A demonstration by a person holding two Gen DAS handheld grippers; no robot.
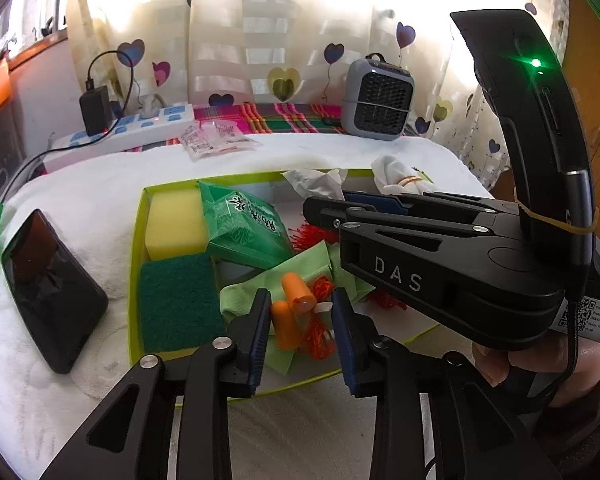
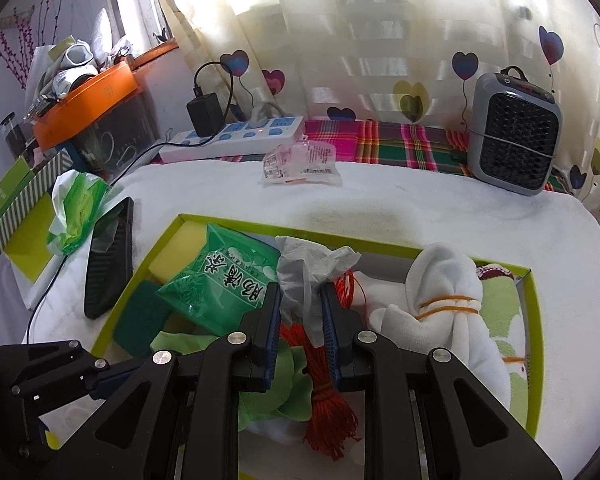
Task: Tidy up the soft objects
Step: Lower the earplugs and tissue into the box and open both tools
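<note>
A lime-green shallow box (image 1: 134,280) on the white towel holds a yellow sponge (image 1: 174,224), a green scouring pad (image 1: 176,304), a green tissue pack (image 1: 244,228), a light green cloth (image 2: 268,392), a red tassel (image 2: 328,412) and a banded white sock bundle (image 2: 440,300). My left gripper (image 1: 300,300) hangs over the box's front part, open. Two corded orange earplugs (image 1: 286,328) lie between its pads on the cloth. My right gripper (image 2: 300,292) is shut on a crumpled grey-white tissue (image 2: 300,268) above the box's middle, and its arm crosses the left wrist view on the right.
A black phone (image 1: 48,288) leans left of the box beside an opened green tissue pack (image 2: 78,208). Behind lie plastic packets (image 2: 300,162), a power strip (image 2: 236,136) with a charger, and a small grey heater (image 2: 516,132). A hand shows at lower right in the left wrist view.
</note>
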